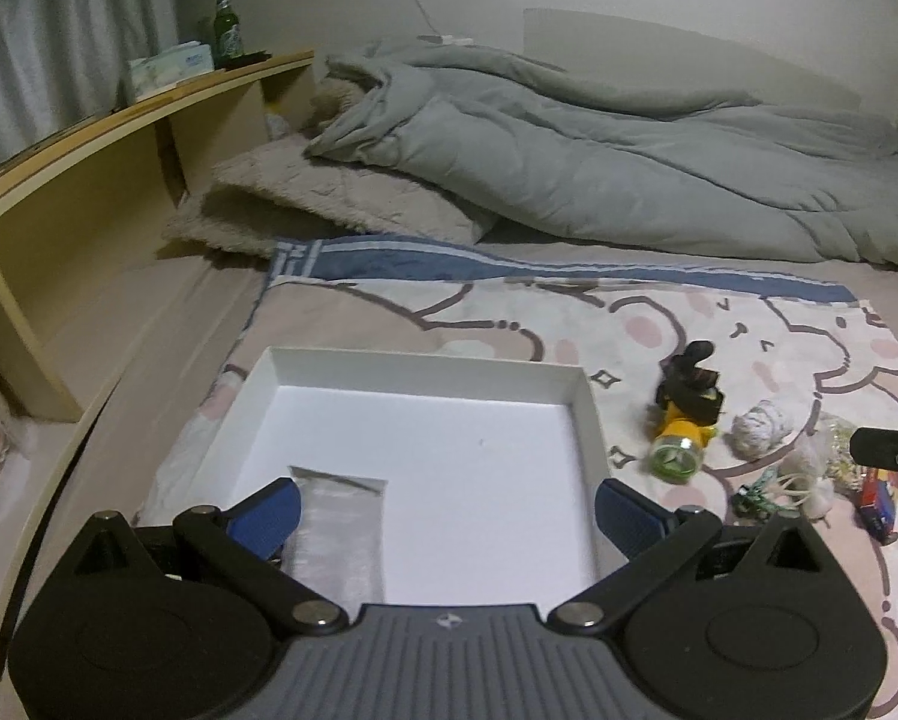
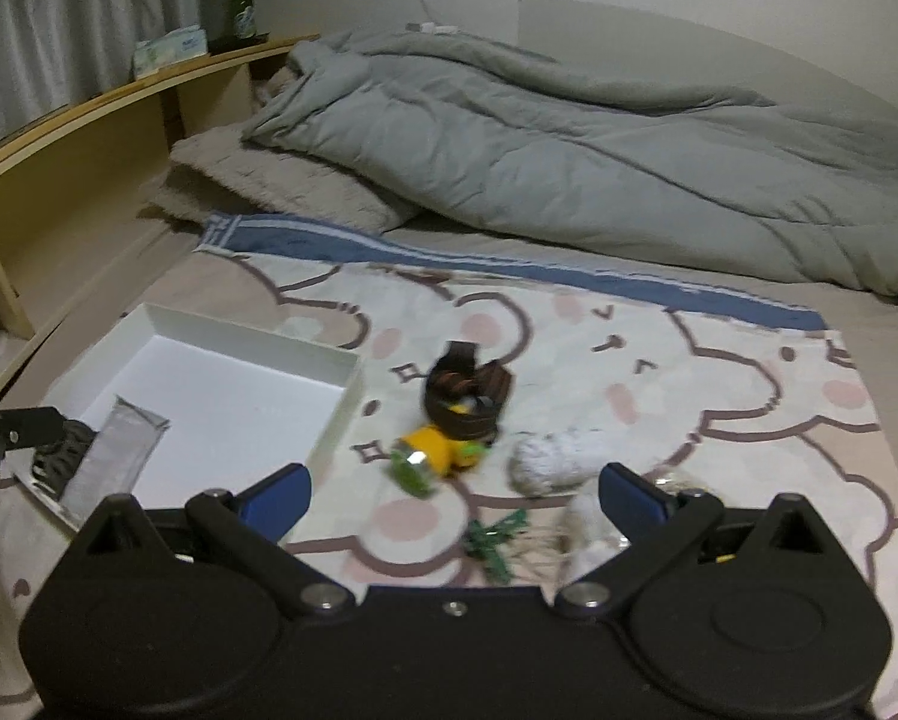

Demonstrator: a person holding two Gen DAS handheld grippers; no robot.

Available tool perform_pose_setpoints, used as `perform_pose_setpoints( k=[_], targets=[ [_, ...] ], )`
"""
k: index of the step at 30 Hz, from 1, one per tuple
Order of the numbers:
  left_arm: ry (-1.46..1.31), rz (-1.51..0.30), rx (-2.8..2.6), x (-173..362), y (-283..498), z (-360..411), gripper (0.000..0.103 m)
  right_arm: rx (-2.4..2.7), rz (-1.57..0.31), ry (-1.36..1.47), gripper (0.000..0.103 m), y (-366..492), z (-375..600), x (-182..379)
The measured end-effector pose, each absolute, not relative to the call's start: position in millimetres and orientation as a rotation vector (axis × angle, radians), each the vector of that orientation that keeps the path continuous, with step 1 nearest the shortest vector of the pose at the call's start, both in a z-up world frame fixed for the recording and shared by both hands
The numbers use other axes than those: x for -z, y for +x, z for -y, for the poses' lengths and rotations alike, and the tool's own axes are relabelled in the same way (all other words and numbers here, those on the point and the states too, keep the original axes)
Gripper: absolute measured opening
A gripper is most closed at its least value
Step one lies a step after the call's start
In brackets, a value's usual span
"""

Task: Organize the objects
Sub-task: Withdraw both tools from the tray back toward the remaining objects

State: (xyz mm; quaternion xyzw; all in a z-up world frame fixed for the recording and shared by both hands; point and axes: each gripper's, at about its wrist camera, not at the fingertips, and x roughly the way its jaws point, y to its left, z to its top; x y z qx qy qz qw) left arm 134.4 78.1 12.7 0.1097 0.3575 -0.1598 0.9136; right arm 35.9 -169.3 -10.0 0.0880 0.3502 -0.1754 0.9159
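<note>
Nearby, both tools gape empty: left tool [image 1: 447, 513] over the white tray [image 1: 586, 414], right tool [image 2: 453, 495] facing scattered trinkets [image 2: 449, 420].

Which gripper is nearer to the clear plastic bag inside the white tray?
Left. The left gripper hovers open right over the clear plastic bag in the white tray. The right gripper is open over the loose items beside the tray.
</note>
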Motion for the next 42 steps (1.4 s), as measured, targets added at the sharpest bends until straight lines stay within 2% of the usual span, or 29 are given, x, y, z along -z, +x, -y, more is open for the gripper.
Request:
perform_pose_setpoints(
  k=[22, 42],
  targets=[
    [0.240, -0.740, 0.435, 3, 123, 11, 0.103, 0.491, -0.708, 0.239, 0.103, -18, 245, 21],
    [0.250, -0.795, 0.558, 55, 126, 70, 0.103, 0.594, -0.739, 0.334, 0.103, -35, 299, 50]
  ],
)
